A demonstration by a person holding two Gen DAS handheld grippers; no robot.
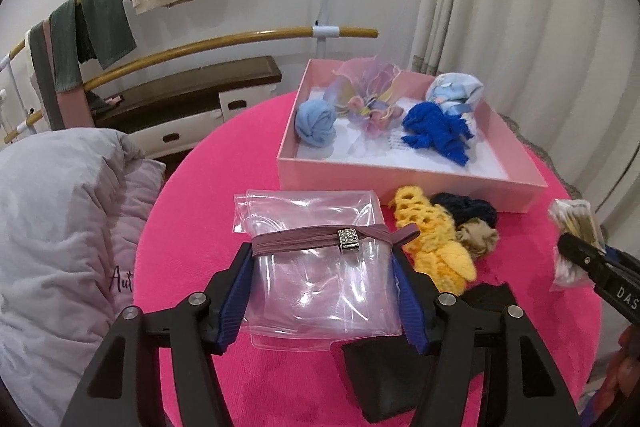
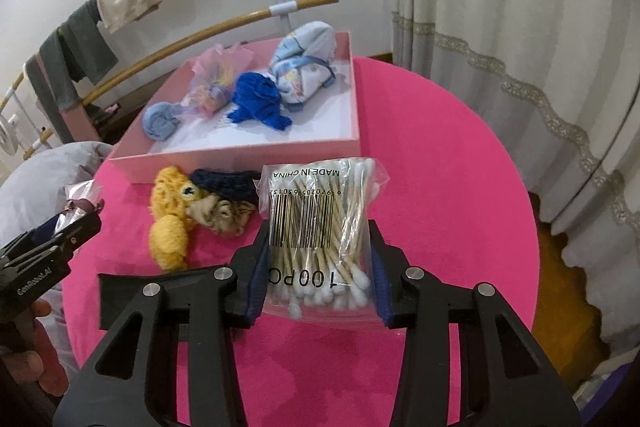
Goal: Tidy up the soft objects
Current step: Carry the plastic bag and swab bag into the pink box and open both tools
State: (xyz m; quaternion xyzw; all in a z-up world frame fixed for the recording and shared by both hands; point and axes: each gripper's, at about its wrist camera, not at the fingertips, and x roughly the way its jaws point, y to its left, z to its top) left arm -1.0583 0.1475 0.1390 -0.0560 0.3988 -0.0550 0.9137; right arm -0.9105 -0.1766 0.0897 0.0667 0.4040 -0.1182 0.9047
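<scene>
**Both claws loaded, box waiting**

The left claw (image 1: 322, 259) is clenched on a clear plastic pouch (image 1: 316, 267) with a mauve elastic band (image 1: 320, 239) wrapped round it, its blue pads pressing the pouch from either side. The right claw (image 2: 320, 267) grips a bag of cotton swabs (image 2: 320, 227), barcode facing the camera, held just above the pink tabletop (image 2: 440, 187).

The pink box (image 1: 400, 183) sits at the far side of the tabletop and already holds a pale blue roll (image 1: 315, 125), a sheer pastel bundle (image 1: 368, 99), a royal blue knit (image 1: 436, 133) and a printed light blue bundle (image 1: 454, 91). Just outside its near wall lie a yellow crochet piece (image 1: 432, 239), a dark navy scrunchie (image 1: 466, 209) and a tan scrunchie (image 1: 478, 237), touching one another. A black piece of fabric (image 1: 384, 375) lies under the left claw.

The step in hand looks like the carry: both items are picked up and not yet placed (whether either is bound for the box I cannot say for sure). The next move probably calls for lifting over the near wall and letting go in the open white floor toward the front of the box, one claw at a time so they do not crowd each other.
</scene>
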